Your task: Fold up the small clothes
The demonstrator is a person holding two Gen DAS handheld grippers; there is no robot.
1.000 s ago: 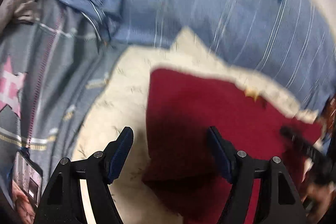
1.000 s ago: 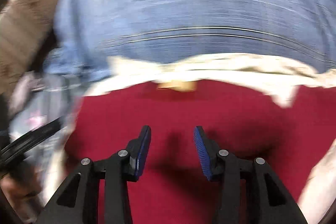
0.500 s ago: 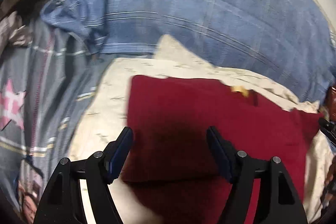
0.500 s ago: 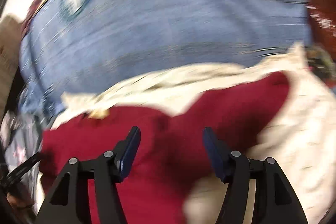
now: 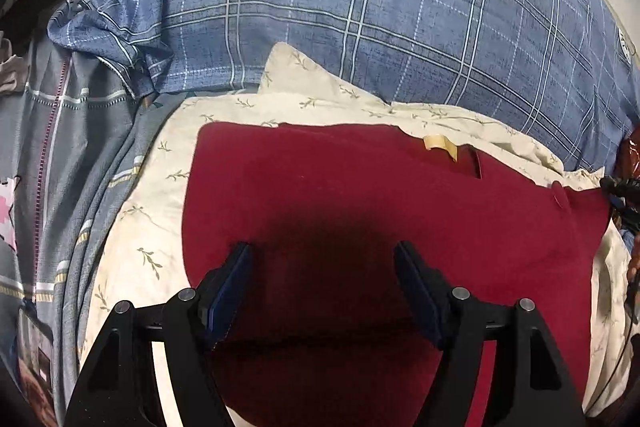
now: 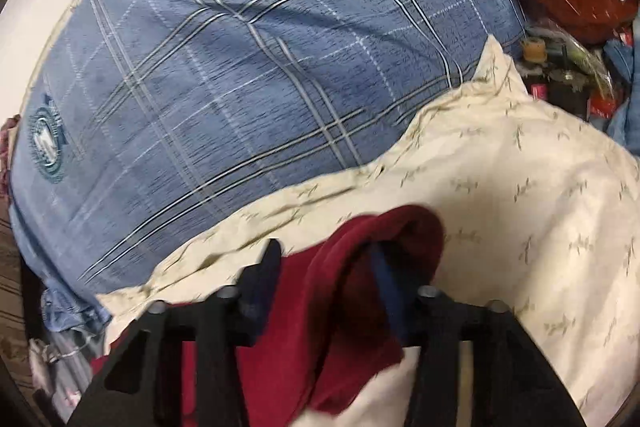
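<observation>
Red garment lying flat on the cream cloth below the blue plaid pillow, left gripper released above it, right gripper with cloth bunched between its fingers, grasp uncertain; folding appears barely begun.

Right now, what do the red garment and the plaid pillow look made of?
Red garment: seemingly soft matte knit or fleece; no sheen, rounded folds. Plaid pillow: probably woven cotton, judging by its flat, faded, printed-looking checks.
</observation>
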